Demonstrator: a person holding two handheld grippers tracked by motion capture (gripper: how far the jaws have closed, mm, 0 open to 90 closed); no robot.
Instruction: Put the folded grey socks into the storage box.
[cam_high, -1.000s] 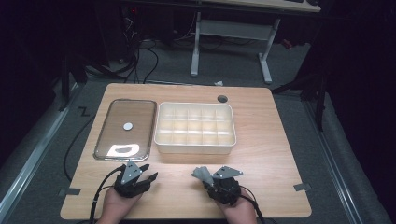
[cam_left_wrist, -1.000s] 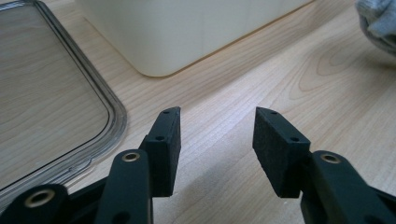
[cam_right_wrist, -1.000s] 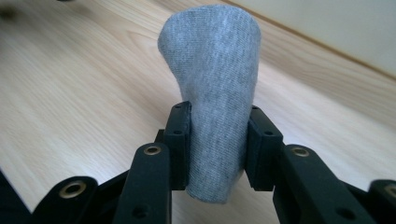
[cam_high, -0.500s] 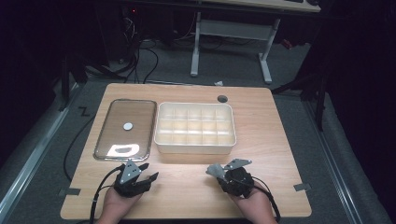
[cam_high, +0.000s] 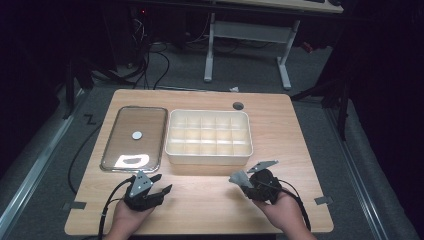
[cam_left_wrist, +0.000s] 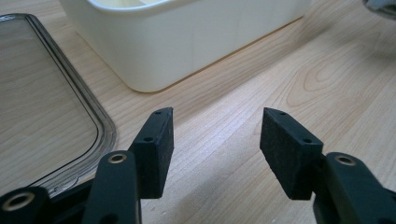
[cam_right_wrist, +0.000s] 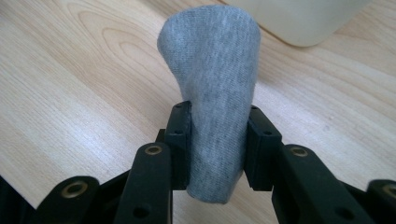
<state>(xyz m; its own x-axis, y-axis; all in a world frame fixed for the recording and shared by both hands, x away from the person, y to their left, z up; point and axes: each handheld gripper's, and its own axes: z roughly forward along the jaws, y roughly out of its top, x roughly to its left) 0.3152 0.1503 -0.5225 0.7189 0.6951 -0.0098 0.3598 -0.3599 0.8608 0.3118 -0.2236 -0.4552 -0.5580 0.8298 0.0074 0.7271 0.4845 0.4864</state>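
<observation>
Grey knitted cloth, rolled into a soft bundle (cam_right_wrist: 212, 88), sits clamped between the black pads of the right gripper (cam_right_wrist: 218, 147), whose jaws stand partly closed and press on its two sides, the fabric bulging above them and its lower end poking out beneath; in the high view the same bundle (cam_high: 238, 178) juts from that gripper (cam_high: 246, 182) toward the middle of the light wooden table (cam_high: 280, 125), lifted just off the boards near the front edge and a short way in front of the cream plastic compartment box (cam_high: 209, 156), apart from it. The person's right hand (cam_high: 284, 210) grips the tool from below, with its grey three-cornered plate (cam_high: 262, 166) tilted up. The left gripper (cam_left_wrist: 215, 140) is released: its jaws have just been opening and now stand wide apart, with nothing between the pads but bare wood grain, and neither pad touches anything. It rests low over the table near the front left, in the person's left hand (cam_high: 131, 220), as seen from above (cam_high: 161, 184). Along its jaws the rounded corner of the cream box (cam_left_wrist: 177, 51) lies ahead, well clear of the pads, and the clear flat rectangular lid with a raised rim (cam_left_wrist: 44, 116) lies off to the side, its rim close beside one jaw's arm; whether they touch I cannot tell. From above, that lid (cam_high: 134, 137) lies just beside the box, a small white round mark (cam_high: 137, 134) at its centre
</observation>
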